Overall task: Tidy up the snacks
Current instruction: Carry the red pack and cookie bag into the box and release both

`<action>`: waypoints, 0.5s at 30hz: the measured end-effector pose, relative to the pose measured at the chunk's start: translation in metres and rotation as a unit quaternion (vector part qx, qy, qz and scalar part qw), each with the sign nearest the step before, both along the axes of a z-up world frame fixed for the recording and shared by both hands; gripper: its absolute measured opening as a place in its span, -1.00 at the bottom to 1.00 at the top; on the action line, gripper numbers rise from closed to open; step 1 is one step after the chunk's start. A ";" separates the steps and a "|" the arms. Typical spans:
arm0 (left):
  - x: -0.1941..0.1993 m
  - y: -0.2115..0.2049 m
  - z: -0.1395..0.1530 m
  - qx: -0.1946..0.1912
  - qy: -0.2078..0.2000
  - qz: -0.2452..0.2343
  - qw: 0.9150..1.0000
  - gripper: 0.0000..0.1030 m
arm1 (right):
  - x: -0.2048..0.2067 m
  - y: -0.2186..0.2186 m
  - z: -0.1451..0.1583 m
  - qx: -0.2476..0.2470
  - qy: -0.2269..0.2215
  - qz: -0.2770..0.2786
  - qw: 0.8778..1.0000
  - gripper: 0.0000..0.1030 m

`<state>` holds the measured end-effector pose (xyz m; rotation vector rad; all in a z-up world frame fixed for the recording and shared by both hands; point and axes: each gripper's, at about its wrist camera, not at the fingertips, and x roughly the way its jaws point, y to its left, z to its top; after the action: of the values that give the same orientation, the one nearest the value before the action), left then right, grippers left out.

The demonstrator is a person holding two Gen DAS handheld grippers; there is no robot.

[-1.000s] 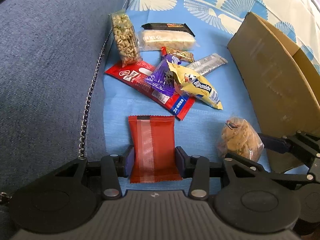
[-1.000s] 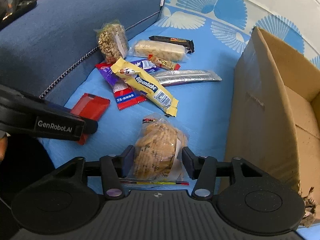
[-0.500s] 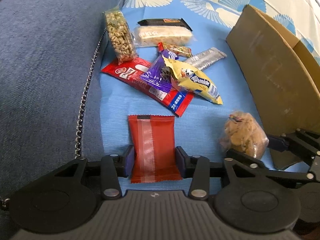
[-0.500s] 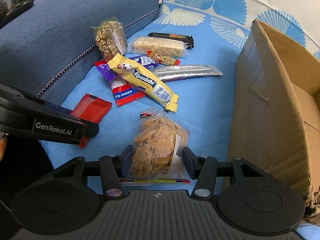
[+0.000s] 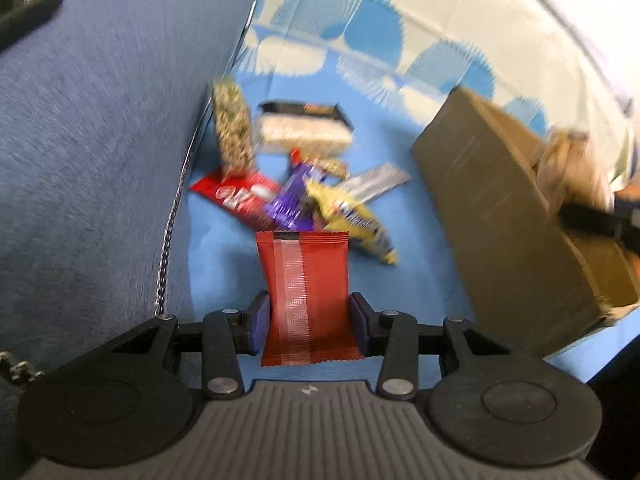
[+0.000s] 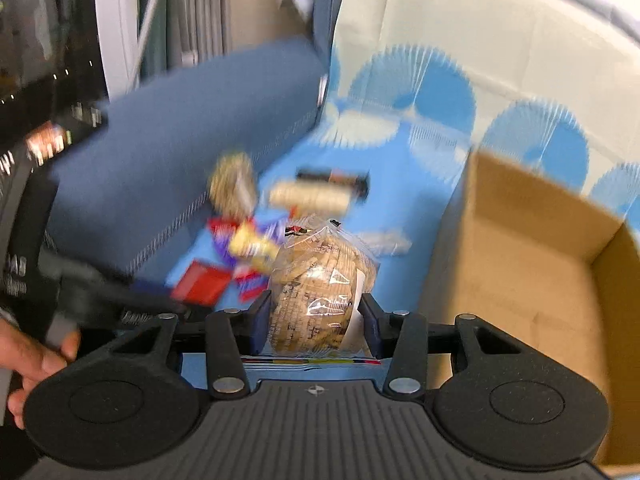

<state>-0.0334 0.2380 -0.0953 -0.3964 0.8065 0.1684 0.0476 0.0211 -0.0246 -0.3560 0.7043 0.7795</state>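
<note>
My left gripper [image 5: 307,326] is shut on a red snack packet [image 5: 306,300] and holds it above the blue cloth, short of the snack pile. My right gripper [image 6: 316,326] is shut on a clear bag of cookies [image 6: 320,292] and holds it raised beside the open cardboard box [image 6: 532,280]. In the left wrist view the cookie bag [image 5: 568,168] hangs over the box [image 5: 500,216]. The red packet also shows in the right wrist view [image 6: 202,286].
Several loose snacks lie on the blue cloth: a nut bag [image 5: 232,136], a rice bar [image 5: 302,132], a red wafer pack [image 5: 236,196], a purple pack [image 5: 292,204], a yellow pack [image 5: 352,220]. A blue sofa cushion [image 5: 92,160] rises at the left.
Both grippers have lifted their snacks off the cloth. The right one has swung the cookie bag up and right to the box. The view is motion-blurred.
</note>
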 end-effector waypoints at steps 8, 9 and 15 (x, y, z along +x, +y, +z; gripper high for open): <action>-0.008 -0.005 0.011 -0.001 -0.042 0.009 0.999 -0.10 | 0.051 -0.074 0.043 0.083 -0.083 -0.036 0.992 -0.08; -0.007 -0.006 0.011 0.003 -0.043 0.011 0.999 -0.10 | 0.055 -0.083 0.039 0.095 -0.080 -0.050 0.991 -0.08; -0.001 -0.015 0.016 0.034 -0.046 0.023 0.998 -0.10 | 0.068 -0.118 0.008 0.142 -0.021 -0.116 0.983 -0.08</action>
<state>-0.0344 0.2230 -0.0796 -0.3550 0.6993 0.2178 0.1158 -0.0967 -0.0171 -0.0292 0.5740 0.6369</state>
